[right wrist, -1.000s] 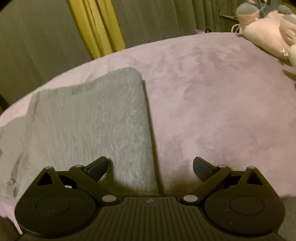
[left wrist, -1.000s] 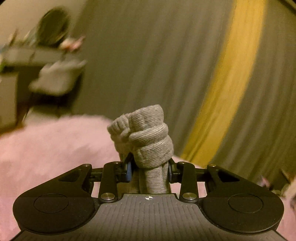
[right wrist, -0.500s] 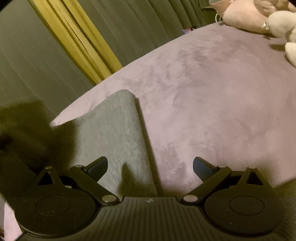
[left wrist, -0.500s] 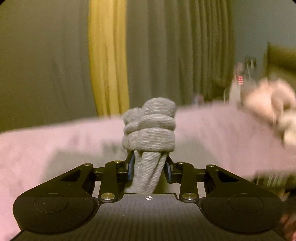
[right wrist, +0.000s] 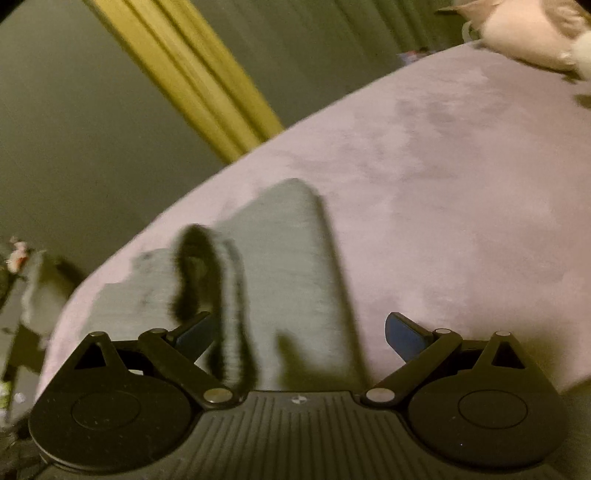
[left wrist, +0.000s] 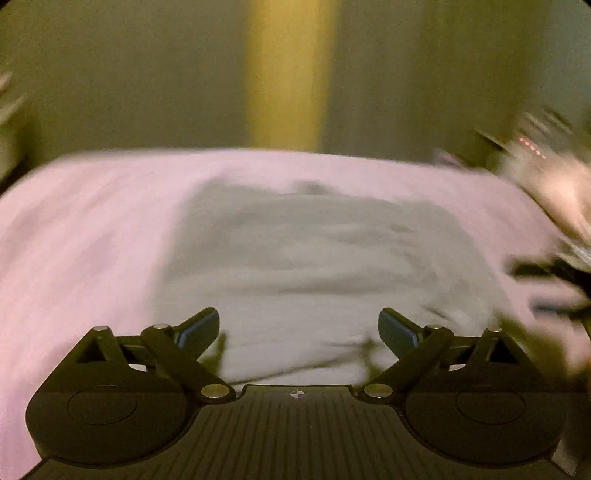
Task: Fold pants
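Observation:
The grey pants (left wrist: pixel 314 258) lie spread in a folded slab on the pink bedspread (left wrist: pixel 81 229), blurred by motion. My left gripper (left wrist: pixel 299 325) hangs over their near edge. Its jaws are opening, wide apart, with no cloth pressed between them. In the right wrist view the pants (right wrist: pixel 291 258) run away from me on the bed (right wrist: pixel 443 184). My right gripper (right wrist: pixel 301 332) stands open above their near end, one fingertip over the cloth and the other over the bedspread. A dark, ribbed, blurred shape (right wrist: pixel 207 280) crosses the pants at the left; I cannot tell what it is.
Grey curtains with a yellow strip (left wrist: pixel 288 74) hang behind the bed. Pale plush toys (right wrist: pixel 524 33) lie at the bed's far right. Blurred furniture (right wrist: pixel 22 295) stands beyond the bed's left edge. Bare bedspread stretches to the right of the pants.
The left gripper swung down toward the bed and let go of the bunched grey cloth, its jaws going from shut to wide. A dark blurred shape entered the right wrist view.

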`<state>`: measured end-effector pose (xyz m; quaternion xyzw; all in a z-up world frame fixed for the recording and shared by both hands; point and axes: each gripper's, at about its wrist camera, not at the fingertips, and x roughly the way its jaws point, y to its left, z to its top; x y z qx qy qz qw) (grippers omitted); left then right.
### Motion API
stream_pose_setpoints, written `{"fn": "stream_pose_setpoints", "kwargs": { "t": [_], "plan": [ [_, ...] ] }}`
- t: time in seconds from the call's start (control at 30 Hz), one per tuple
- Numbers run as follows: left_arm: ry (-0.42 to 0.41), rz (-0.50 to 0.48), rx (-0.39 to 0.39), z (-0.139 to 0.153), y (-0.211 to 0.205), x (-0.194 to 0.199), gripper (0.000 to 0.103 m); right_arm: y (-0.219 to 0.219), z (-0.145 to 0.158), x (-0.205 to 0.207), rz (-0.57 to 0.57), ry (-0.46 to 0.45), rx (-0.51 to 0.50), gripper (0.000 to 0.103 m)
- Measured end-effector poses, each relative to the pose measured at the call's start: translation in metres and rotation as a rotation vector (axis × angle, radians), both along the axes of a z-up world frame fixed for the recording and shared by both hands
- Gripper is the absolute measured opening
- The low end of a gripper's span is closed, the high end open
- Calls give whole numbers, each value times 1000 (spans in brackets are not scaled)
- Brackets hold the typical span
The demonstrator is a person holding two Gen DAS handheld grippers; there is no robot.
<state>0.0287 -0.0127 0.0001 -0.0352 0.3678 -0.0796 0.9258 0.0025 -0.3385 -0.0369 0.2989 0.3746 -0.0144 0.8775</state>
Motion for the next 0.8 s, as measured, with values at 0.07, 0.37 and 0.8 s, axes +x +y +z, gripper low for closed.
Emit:
{"fn": "stream_pose_setpoints", "kwargs": {
  "t": [0.07,0.37,0.8],
  "plan": [
    [29,155,-79,-8,32,5,98,7,4,10,52,2,59,99],
    [162,381,-120,-43,73,30,98,37,-21,71,148,142,156,99],
    [206,362,-125,-48,70,33,98,71,-11,91,278,181,48,65]
  ]
}}
